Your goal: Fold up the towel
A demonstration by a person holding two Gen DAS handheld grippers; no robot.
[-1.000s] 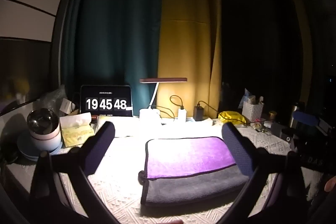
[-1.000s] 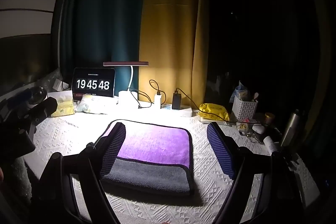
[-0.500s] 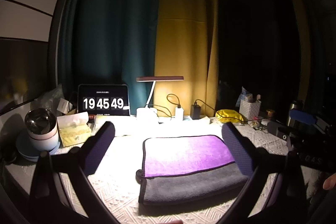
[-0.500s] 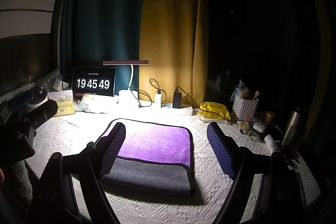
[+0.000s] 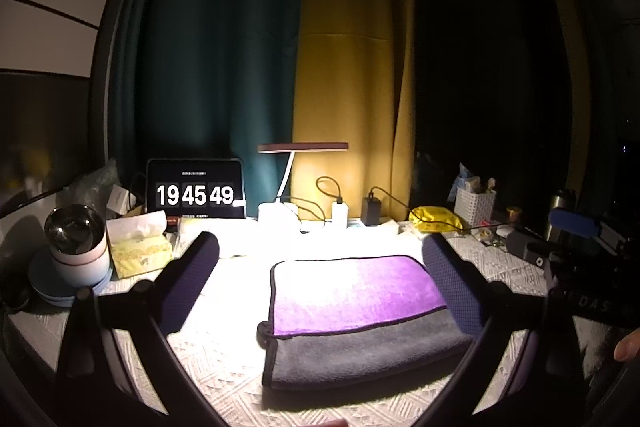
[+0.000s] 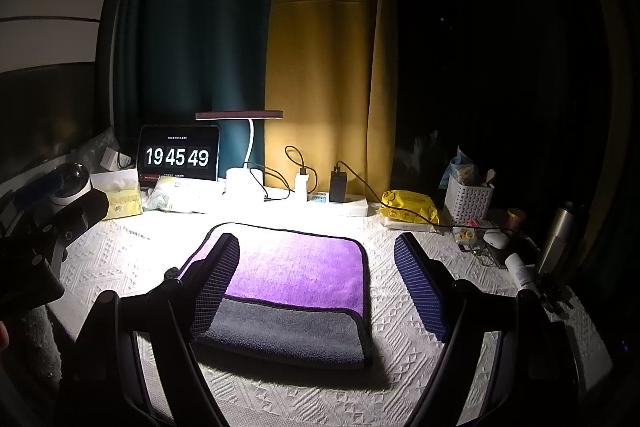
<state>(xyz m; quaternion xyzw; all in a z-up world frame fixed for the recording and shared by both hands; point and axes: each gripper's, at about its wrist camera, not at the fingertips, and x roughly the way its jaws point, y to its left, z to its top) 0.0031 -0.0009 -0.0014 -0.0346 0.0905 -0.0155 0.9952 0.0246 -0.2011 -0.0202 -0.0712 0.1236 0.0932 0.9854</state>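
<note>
Nothing has moved; folded towel [image 5: 356, 311] lies flat — both grippers [image 5: 320, 259] [image 6: 316, 267] gape wide, empty.

Dark room, lit only by desk lamp [image 6: 239, 115] at table's back edge. Teal curtain [image 6: 192, 27] beside yellow curtain [image 6: 324, 47] behind it. White textured tablecloth [image 6: 120, 259]. Pale wall [image 5: 48, 39] w/ dark lower band, left side.

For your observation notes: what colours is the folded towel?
Purple on top, grey along the near strip, dark edging; towel, clearest in the left wrist view.
</note>
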